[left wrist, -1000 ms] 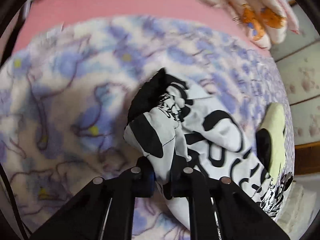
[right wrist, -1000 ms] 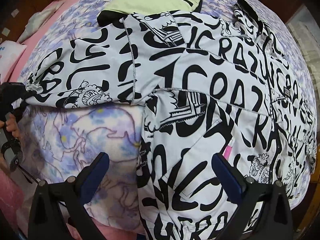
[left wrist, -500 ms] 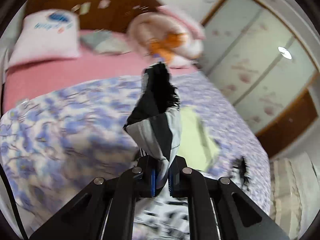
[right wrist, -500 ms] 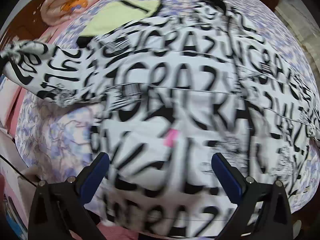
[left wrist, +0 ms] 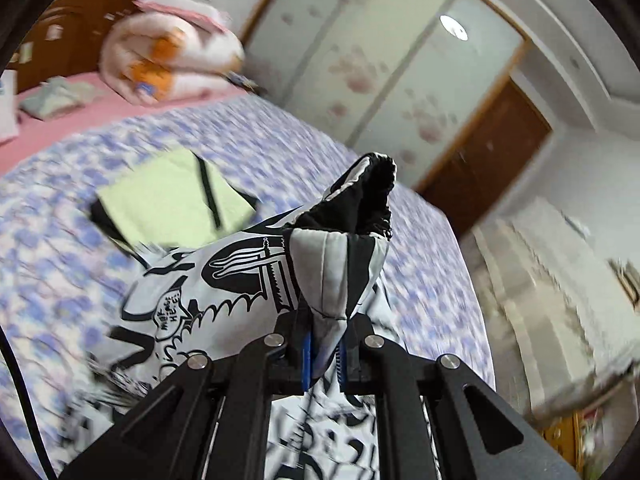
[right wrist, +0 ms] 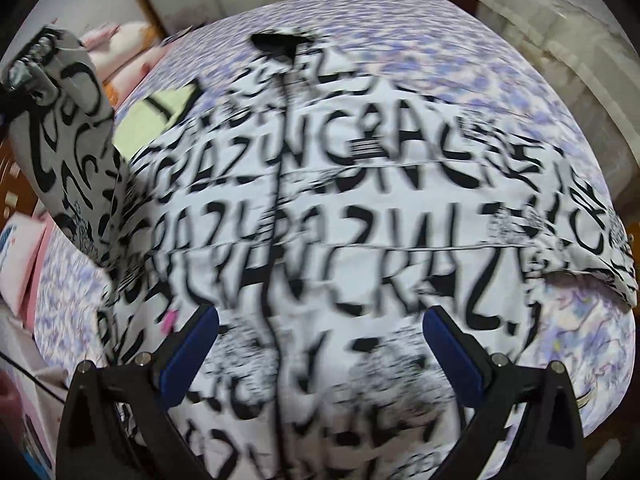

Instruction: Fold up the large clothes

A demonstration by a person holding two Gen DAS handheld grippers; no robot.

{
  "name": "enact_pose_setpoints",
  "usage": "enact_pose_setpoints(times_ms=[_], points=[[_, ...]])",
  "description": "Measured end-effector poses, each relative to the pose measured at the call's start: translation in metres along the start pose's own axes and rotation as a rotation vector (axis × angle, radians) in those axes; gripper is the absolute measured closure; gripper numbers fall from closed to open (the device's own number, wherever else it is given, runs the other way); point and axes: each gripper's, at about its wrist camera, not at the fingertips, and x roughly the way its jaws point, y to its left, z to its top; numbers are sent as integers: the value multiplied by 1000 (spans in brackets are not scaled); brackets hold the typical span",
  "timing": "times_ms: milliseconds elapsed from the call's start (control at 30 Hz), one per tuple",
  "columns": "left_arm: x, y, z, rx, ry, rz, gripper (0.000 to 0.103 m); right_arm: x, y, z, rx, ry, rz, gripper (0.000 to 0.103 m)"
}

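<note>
Fabric looks soft and floppy: left tool [left wrist: 323, 354] is clamped on jacket [right wrist: 360, 216] sleeve cuff [left wrist: 360, 208]; right tool [right wrist: 320, 344] gapes, best gripping the hem.

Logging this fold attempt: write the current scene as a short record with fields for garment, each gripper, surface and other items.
garment: black-and-white printed jacket, body spread on the bed, one sleeve lifted
left gripper: shut on the sleeve near its black cuff, raised above the bed
right gripper: open, over the jacket's lower body, holding nothing
surface: bed with purple floral cover
other items: folded yellow-green garment beyond the jacket; rolled pink-and-white quilt near the headboard
image quality: motion blur in both views
</note>
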Motion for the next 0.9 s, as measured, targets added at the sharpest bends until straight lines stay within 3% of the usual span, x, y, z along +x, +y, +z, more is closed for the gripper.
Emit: enact_pose_setpoints(times_ms=[167, 300, 400, 467, 500, 533, 600, 733, 900], points=[[72, -57, -67, 104, 154, 36, 96, 12, -55, 6, 79, 7, -19, 1], [127, -65, -110, 137, 383, 108, 95, 26, -85, 10, 117, 22, -21, 1], [143, -55, -126, 127, 493, 140, 89, 38, -100, 16, 136, 44, -4, 1], [144, -48, -128, 118, 534, 138, 74, 46, -107, 21, 161, 62, 36, 1], [142, -44, -127, 111, 542, 133, 45, 51, -109, 23, 176, 73, 57, 1], [137, -41, -124, 100, 525, 131, 22, 55, -110, 26, 192, 84, 79, 1], [124, -37, -116, 95, 472, 125, 17, 65, -109, 32, 218, 102, 119, 1], [115, -18, -95, 140, 475, 180, 17, 78, -97, 41, 212, 109, 188, 1], [90, 25, -92, 175, 484, 382, 17, 108, -74, 55, 218, 143, 316, 5]])
